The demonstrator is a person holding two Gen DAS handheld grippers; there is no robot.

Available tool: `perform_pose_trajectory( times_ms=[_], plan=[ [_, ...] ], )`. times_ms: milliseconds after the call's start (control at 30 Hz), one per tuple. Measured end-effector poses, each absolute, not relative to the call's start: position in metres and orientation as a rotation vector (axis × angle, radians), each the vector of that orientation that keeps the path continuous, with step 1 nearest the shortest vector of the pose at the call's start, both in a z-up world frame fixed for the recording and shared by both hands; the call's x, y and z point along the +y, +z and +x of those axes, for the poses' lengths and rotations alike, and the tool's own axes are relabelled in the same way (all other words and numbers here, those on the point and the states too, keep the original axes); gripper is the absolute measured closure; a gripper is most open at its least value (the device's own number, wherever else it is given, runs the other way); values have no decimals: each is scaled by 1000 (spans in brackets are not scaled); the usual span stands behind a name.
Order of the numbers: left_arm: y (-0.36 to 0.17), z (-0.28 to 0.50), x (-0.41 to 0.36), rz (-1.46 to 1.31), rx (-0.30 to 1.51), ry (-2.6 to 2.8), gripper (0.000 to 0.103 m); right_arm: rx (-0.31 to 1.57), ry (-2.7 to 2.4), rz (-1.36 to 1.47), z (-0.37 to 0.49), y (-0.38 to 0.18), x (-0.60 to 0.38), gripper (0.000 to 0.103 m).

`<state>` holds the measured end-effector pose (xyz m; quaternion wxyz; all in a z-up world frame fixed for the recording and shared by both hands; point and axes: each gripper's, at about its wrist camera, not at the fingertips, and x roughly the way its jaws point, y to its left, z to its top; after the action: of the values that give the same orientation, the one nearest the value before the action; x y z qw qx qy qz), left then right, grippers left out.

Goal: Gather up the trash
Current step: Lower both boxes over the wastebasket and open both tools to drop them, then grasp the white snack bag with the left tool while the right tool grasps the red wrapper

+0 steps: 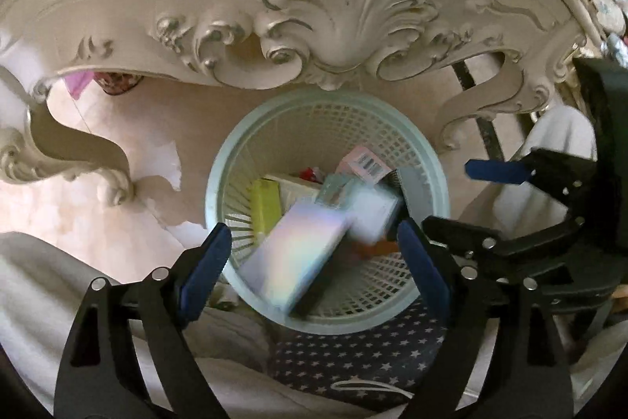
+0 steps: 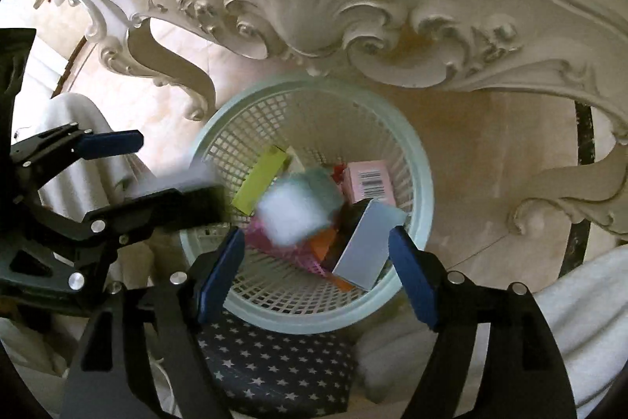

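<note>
Both tongs wide and empty over mesh wastebasket [image 1: 219, 163]: left gripper [image 1: 314, 269] above iridescent carton [image 1: 294, 258], right gripper [image 2: 314, 269] above blurred white box [image 2: 290, 218]; light, stiff, slick cartons, likely best pinched across flat faces.

basket [image 2: 412, 160]: pale mint lattice | iridescent box [image 1: 294, 254]: silvery, rainbow sheen | yellow-green box [image 2: 261, 179] | pink box [image 2: 369, 179]: black barcode | grey box [image 2: 365, 246] | cushion [image 2: 274, 372]: navy, white stars | carved furniture [image 1: 353, 14]: cream | hand-held gripper pads [image 2: 219, 273]: blue, black arms
</note>
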<state>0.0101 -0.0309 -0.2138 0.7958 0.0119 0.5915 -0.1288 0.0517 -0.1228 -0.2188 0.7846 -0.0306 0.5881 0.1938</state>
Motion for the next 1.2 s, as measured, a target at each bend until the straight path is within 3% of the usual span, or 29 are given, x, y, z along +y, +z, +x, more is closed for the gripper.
perform_pose_trajectory(
  times_ms=[267, 500, 600, 767, 933, 1200],
  plan=[
    [-211, 14, -31, 55, 1253, -283, 14, 1263, 411, -65, 39, -214, -154, 31],
    [-192, 9, -33, 85, 1246, -335, 14, 1217, 540, -88, 30, -157, -156, 31],
    [-163, 5, -34, 71, 1228, -423, 14, 1163, 633, -64, 32, -120, -160, 31],
    [-76, 15, -26, 11, 1066, -573, 14, 908, 670, -14, 65, -30, -178, 31],
    [0, 80, 1, 84, 784, -375, 14, 649, 502, -6, 146, 30, -192, 25],
    [13, 284, 28, 15, 660, -91, 11, 586, 362, -65, 347, 44, -144, 25]
  ],
)
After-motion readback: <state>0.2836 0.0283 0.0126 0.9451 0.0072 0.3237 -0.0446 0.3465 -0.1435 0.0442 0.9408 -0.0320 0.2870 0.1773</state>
